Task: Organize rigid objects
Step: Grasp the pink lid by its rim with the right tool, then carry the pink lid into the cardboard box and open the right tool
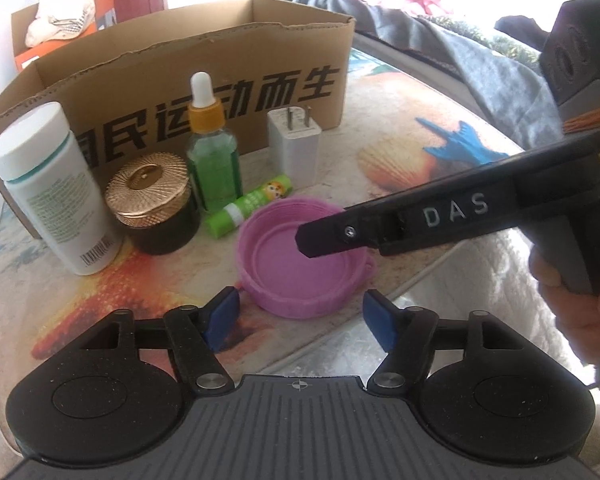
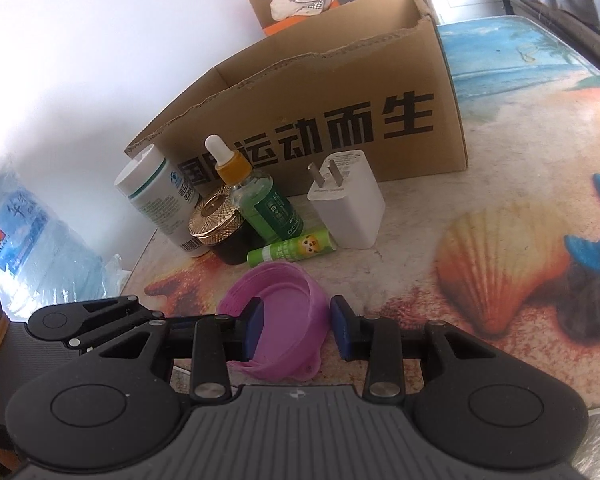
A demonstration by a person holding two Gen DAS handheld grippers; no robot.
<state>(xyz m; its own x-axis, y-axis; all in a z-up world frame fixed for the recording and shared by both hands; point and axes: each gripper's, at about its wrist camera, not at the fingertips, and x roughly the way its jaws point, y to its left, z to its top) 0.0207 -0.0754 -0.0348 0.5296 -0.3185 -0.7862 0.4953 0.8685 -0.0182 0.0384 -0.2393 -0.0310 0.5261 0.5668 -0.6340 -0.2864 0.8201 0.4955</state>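
Pink lid [image 2: 284, 320] lies open-side up on the counter [image 2: 500, 152], at 6 o'clock from the row of small items in front of the cardboard box [image 2: 340, 92].

Right gripper [image 2: 296, 328] is the nearer one: in its own view the lid's right-hand rim wall runs up toward 12 o'clock between the two blue pads, one pad inside the lid, the other outside. Jaws roughly a quarter open; the left pad looks to touch the inner wall, the right pad seems to stand just off the outer wall, so prob. no firm pinch yet. Can't tell for sure.

Left gripper [image 1: 300, 320] is about half open w/ nothing in it; the lid sits just past its tips at 12 o'clock, apart from both pads.

Box opening lies at 12 o'clock beyond dropper bottle [image 2: 260, 200] and charger [image 2: 352, 204], so my guess: the lid must be lifted over them.
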